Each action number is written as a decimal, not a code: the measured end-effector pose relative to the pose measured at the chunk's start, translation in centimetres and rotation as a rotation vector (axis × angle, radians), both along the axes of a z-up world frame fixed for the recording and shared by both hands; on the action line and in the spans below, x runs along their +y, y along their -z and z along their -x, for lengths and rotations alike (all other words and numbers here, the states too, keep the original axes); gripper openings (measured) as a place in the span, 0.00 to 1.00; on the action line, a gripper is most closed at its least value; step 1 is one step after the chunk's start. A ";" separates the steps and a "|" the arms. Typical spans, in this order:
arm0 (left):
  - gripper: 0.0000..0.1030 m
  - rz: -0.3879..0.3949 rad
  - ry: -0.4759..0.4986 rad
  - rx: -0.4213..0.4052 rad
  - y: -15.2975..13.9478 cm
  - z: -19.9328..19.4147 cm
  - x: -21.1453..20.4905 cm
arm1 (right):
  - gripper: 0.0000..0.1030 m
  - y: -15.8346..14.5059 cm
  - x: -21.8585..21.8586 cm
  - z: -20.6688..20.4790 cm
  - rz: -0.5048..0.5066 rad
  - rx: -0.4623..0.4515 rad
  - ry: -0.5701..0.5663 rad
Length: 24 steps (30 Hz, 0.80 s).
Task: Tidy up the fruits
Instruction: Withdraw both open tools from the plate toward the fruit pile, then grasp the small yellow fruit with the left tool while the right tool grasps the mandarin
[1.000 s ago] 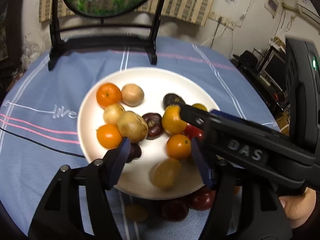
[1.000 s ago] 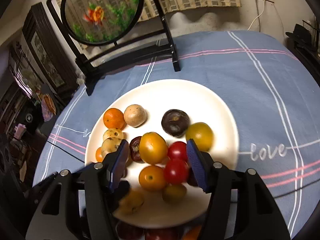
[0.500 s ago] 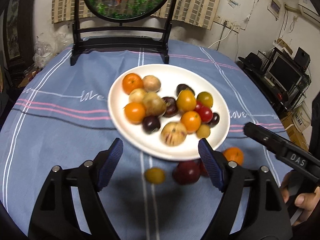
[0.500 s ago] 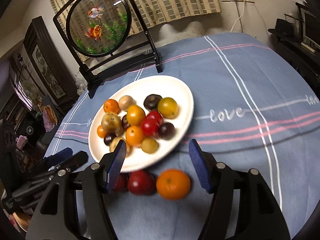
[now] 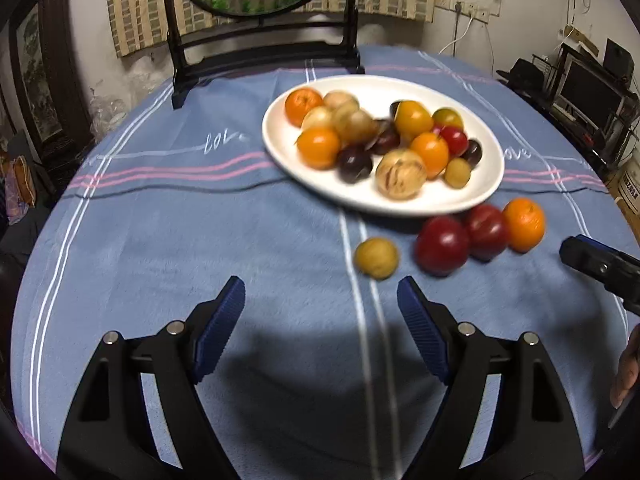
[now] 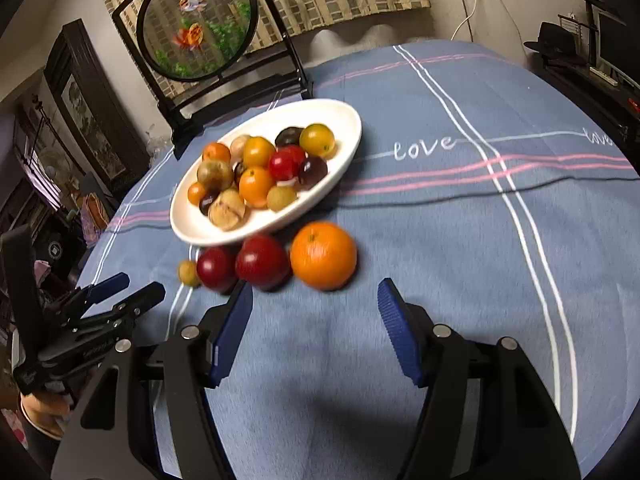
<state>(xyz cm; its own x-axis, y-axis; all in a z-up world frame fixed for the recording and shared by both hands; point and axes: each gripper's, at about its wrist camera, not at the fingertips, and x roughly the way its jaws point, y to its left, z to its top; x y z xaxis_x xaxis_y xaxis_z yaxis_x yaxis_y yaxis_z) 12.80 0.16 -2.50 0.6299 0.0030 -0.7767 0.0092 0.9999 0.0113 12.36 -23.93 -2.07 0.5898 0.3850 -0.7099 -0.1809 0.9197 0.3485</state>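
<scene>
One white oval plate (image 5: 280, 148) holding fruit; near it on the cloth, two red plums (image 6: 262, 262), one orange (image 6: 323, 255), one small yellow-green fruit (image 5: 376, 258).

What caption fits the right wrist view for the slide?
Open right gripper faces an orange and two red fruits beside the white plate.

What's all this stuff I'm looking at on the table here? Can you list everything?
plate: one, white, oval, on the cloth, heaped with small orange, yellow, red and dark fruits
orange: one, on the cloth beside the plate
red fruits: two, on the cloth next to the orange
small yellow fruit: one, on the cloth, apart from the red ones
tablecloth: one, blue with white and pink stripes
round fish picture on black stand: one, behind the plate
left gripper: black with blue pads, open, empty
right gripper: same, open, empty
</scene>
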 end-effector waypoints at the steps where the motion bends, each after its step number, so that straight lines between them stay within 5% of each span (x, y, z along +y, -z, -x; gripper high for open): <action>1: 0.78 0.002 -0.001 0.005 0.2 0.0 0.1 | 0.64 0.1 0.0 0.1 0.000 0.004 -0.001; 20: 0.74 -0.006 0.061 0.041 2.0 -2.8 -1.8 | 0.64 0.9 1.4 0.4 0.037 0.011 -0.050; 24: 0.54 0.011 0.070 0.045 2.2 -3.3 -1.9 | 0.64 1.0 1.5 0.4 0.037 0.013 -0.052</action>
